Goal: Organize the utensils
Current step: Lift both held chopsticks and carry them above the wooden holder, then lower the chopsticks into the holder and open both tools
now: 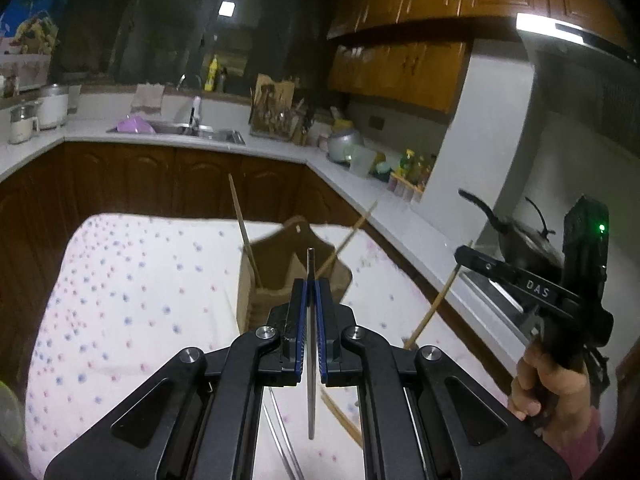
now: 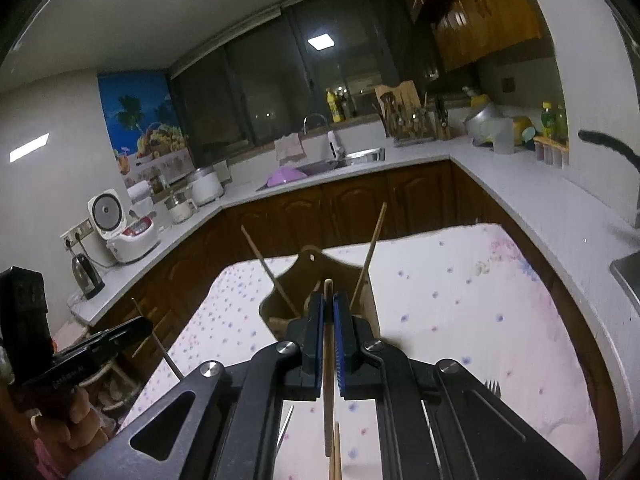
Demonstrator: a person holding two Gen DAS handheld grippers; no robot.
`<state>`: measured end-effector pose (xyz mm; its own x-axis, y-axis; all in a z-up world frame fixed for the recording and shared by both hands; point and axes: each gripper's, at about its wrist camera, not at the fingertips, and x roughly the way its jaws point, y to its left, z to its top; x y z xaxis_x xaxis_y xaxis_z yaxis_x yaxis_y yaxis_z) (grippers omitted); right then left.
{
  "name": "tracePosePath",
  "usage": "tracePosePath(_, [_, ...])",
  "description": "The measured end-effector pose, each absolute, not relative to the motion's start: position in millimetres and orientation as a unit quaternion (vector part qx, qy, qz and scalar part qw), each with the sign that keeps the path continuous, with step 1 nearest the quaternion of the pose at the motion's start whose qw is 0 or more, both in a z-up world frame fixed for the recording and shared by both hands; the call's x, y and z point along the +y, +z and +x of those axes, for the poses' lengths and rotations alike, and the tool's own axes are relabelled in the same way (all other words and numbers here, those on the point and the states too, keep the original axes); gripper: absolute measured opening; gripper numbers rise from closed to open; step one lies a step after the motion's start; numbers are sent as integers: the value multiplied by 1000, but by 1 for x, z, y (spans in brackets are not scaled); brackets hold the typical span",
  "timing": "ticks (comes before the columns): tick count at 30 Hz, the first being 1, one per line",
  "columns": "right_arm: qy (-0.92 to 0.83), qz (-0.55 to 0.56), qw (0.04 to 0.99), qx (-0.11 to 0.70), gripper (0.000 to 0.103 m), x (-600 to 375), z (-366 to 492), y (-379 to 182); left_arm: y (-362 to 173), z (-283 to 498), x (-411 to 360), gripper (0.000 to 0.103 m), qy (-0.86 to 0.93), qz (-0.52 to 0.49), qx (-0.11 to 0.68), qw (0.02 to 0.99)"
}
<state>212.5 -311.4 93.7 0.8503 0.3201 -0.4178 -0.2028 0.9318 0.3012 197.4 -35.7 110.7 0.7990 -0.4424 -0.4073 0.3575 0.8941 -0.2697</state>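
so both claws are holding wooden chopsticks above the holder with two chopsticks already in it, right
Not quite. Only the right claw grips a wooden chopstick; the left wrist view shows the left claw shut on a metal chopstick. The rest holds: both are above the wooden holder, which already has two chopsticks in it.

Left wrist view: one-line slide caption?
Left gripper clamps a metal chopstick above the wooden holder with two wooden chopsticks on a floral tablecloth.

My left gripper (image 1: 311,292) hiding the wooden holder's (image 1: 280,264) front, fork (image 2: 493,388) mostly behind my right gripper (image 2: 329,312), loose chopsticks (image 1: 344,420) cut off below, perhaps two.
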Motion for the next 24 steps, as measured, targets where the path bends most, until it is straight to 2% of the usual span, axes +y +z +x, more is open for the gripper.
tracePosePath(16, [113,159,968,160,5,-327,261,136,168,265,-30,4,-175,-96,151,968])
tracePosePath(24, [104,162,971,145,5,-324,300,145,176,297,-31,4,-161,-99,124,974])
